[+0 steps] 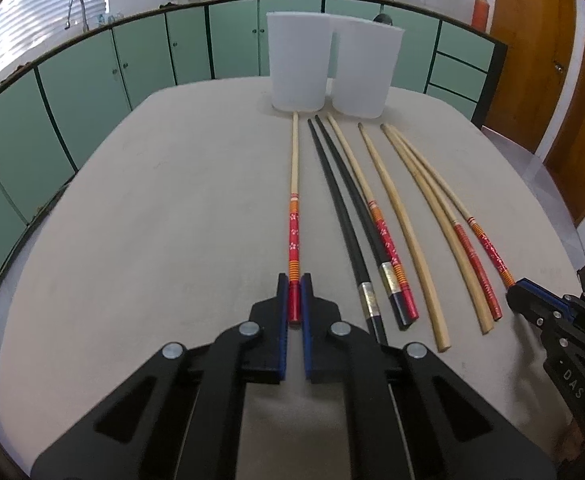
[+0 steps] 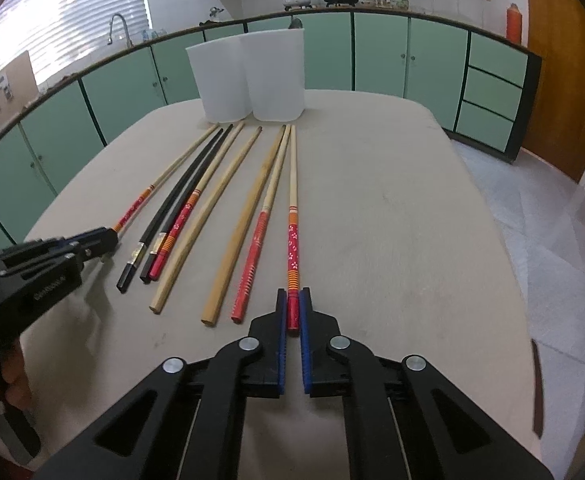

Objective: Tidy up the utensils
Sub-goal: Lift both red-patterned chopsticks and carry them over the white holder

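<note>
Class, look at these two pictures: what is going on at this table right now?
A person is sorting chopsticks with two hand-held tongs. The left tongs are shut on the red end of the leftmost chopstick, and the right tongs are shut on the rightmost chopstick. Both chopsticks lie on the table. Six more lie between them, and two white cups stand beyond.

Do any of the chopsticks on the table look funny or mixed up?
Nothing is broken or spilled. The chopsticks are just unsorted: the two black chopsticks lie between red-patterned and plain wooden ones. The two white cups stand upright. Each gripper, left and right, pinches one red-ended chopstick.
</note>
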Action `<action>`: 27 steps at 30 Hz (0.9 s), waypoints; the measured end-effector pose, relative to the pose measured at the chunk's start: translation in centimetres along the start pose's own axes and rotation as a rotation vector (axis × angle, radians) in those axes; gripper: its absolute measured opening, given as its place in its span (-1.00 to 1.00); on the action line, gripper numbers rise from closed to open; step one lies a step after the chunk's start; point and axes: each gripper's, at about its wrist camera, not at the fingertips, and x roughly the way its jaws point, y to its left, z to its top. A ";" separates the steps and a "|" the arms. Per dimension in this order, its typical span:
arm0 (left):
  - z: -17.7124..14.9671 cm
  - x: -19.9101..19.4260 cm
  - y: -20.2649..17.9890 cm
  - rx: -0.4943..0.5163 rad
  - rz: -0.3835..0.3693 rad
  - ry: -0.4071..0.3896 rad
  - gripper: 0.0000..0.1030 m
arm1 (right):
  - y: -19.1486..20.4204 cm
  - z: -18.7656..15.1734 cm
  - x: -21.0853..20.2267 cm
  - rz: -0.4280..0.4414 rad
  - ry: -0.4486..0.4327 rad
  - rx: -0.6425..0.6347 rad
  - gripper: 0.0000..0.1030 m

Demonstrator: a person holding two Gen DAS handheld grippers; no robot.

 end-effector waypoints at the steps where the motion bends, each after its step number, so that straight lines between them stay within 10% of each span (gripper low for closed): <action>1: 0.1 -0.3 0.0 0.008 0.005 -0.010 -0.91 | -0.1 0.1 -0.2 0.001 -0.003 0.002 -0.89; 27: 9.9 -9.7 0.6 0.054 -0.064 -0.308 -0.90 | -0.9 12.1 -10.3 0.037 -0.264 -0.060 -0.89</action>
